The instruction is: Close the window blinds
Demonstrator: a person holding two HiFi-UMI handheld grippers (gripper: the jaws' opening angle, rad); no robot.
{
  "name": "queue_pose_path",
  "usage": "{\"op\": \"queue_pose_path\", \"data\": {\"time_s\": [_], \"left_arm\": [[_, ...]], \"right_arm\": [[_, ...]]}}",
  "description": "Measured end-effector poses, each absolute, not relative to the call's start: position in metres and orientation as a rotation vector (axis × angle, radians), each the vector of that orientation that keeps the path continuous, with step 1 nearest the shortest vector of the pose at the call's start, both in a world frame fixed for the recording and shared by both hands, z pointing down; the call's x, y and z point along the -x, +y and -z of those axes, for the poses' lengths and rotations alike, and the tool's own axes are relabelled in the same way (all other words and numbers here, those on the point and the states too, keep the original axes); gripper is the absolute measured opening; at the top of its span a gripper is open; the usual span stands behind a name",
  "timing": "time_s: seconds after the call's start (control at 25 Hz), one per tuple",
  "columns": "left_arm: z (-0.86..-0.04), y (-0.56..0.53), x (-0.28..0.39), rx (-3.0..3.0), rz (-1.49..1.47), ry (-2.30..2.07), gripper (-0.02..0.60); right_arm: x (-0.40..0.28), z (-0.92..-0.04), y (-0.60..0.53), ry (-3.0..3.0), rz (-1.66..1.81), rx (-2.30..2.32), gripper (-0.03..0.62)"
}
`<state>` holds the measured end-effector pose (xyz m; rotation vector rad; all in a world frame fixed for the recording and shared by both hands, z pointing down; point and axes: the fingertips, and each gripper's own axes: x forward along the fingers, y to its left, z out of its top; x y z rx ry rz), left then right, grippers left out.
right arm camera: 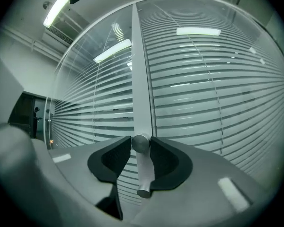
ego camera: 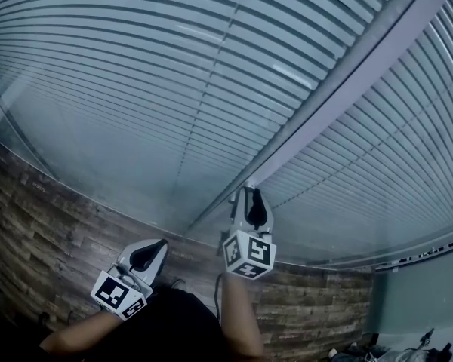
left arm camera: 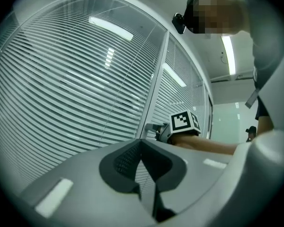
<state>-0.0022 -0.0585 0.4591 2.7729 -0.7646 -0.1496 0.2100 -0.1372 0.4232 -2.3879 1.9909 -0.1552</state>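
Clamping right gripper [right arm camera: 140, 143] fingers on smooth cylindrical metal knob [right arm camera: 144, 171] | left gripper [left arm camera: 141, 143] fingers together | slatted blinds [ego camera: 174, 89]

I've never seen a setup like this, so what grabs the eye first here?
The wall of pale horizontal slatted window blinds behind glass fills nearly every view. At the grey upright frame post between panes, the right gripper pinches a silver metal cylindrical knob; the left gripper hangs empty to its left.
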Motion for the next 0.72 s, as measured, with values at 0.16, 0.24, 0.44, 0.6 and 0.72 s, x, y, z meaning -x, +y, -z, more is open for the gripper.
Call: {"op": "queue_pose_path", "data": {"time_s": [0.16, 0.24, 0.44, 0.6, 0.72], "left_arm": [[-0.459, -0.058, 0.004, -2.767, 0.141, -0.743, -0.002], [-0.456, -0.060, -0.001, -2.763, 0.141, -0.738, -0.002], [-0.458, -0.062, -0.006, -2.754, 0.151, -0.732, -0.002], [-0.459, -0.065, -0.007, -2.746, 0.151, -0.729, -0.002], [-0.457, -0.064, -0.006, -2.742, 0.156, -0.734, -0.002]], "right_arm": [[-0.203, -0.418, -0.139, 1.986, 0.164, 2.402, 0.132], [-0.205, -0.416, -0.141, 2.001, 0.161, 2.407, 0.130], [-0.208, -0.417, -0.142, 2.053, 0.144, 2.428, 0.129], [-0.207, -0.417, -0.145, 2.101, 0.079, 2.491, 0.127], [-0.208, -0.415, -0.143, 2.120, 0.009, 2.542, 0.127]]}}
